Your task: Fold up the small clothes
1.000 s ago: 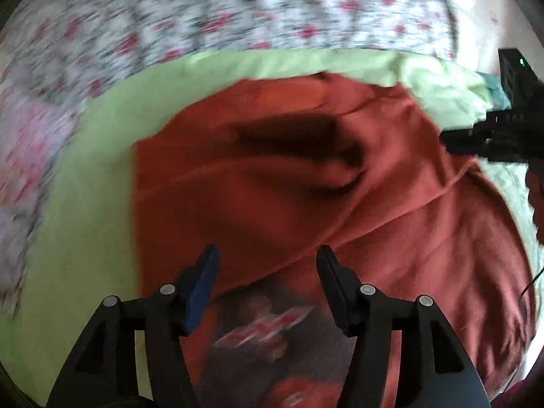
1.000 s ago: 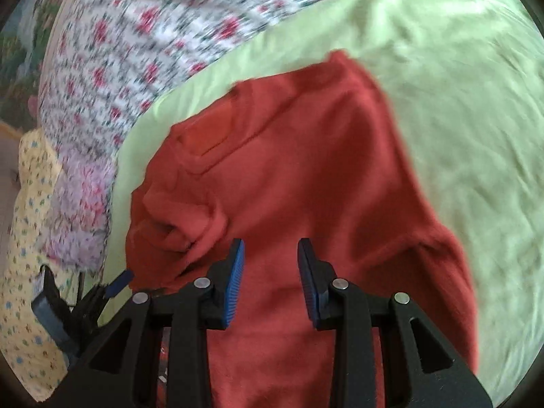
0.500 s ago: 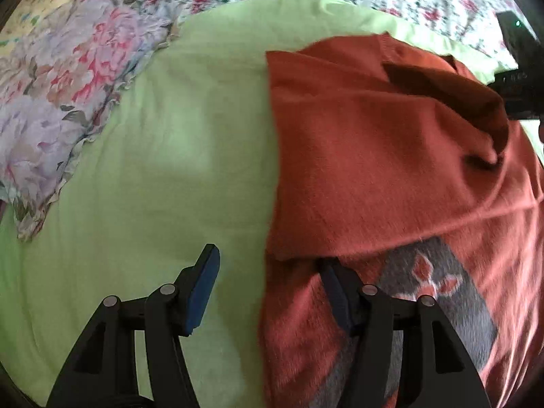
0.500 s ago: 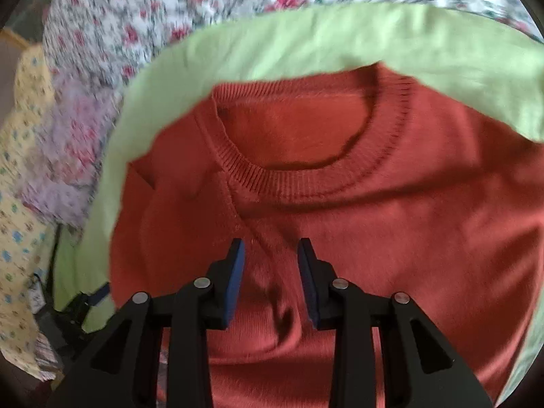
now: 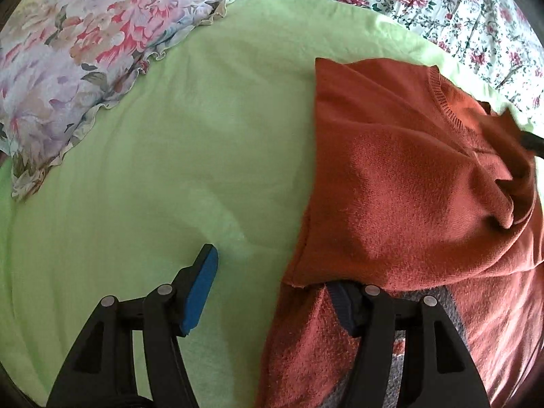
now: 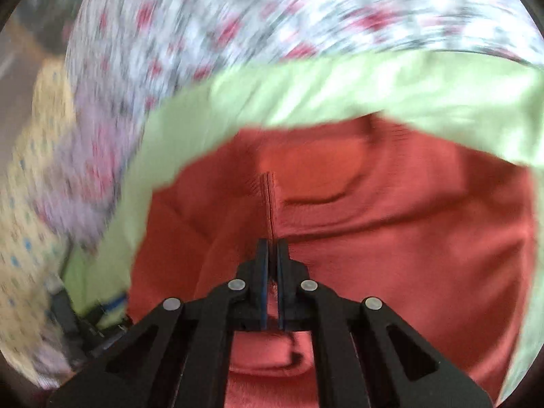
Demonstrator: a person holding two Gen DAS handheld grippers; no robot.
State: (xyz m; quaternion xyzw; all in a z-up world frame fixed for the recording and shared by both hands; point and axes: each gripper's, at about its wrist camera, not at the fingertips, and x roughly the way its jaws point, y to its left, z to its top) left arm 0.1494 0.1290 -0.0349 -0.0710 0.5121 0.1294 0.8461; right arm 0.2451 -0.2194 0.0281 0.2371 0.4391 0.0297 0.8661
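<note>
A small rust-red sweater (image 5: 401, 183) with a grey patterned front patch lies partly folded on a light green blanket (image 5: 170, 170). My left gripper (image 5: 275, 272) is open at the sweater's left edge: the left finger rests over the blanket, the right finger sits under the folded-over flap. In the right wrist view my right gripper (image 6: 271, 248) is shut on the sweater (image 6: 391, 244), pinching a ridge of knit cloth beside the ribbed neckline (image 6: 326, 200). That view is motion-blurred.
A floral pillow with a frilled edge (image 5: 78, 64) lies at the upper left on the blanket. A rose-print sheet (image 5: 425, 3) runs along the back. A yellow dotted cloth (image 6: 23, 224) lies at the left of the right wrist view.
My right gripper has closed on the sweater near the neckline and is moving. My left gripper has shifted left to the sweater's edge and stays open.
</note>
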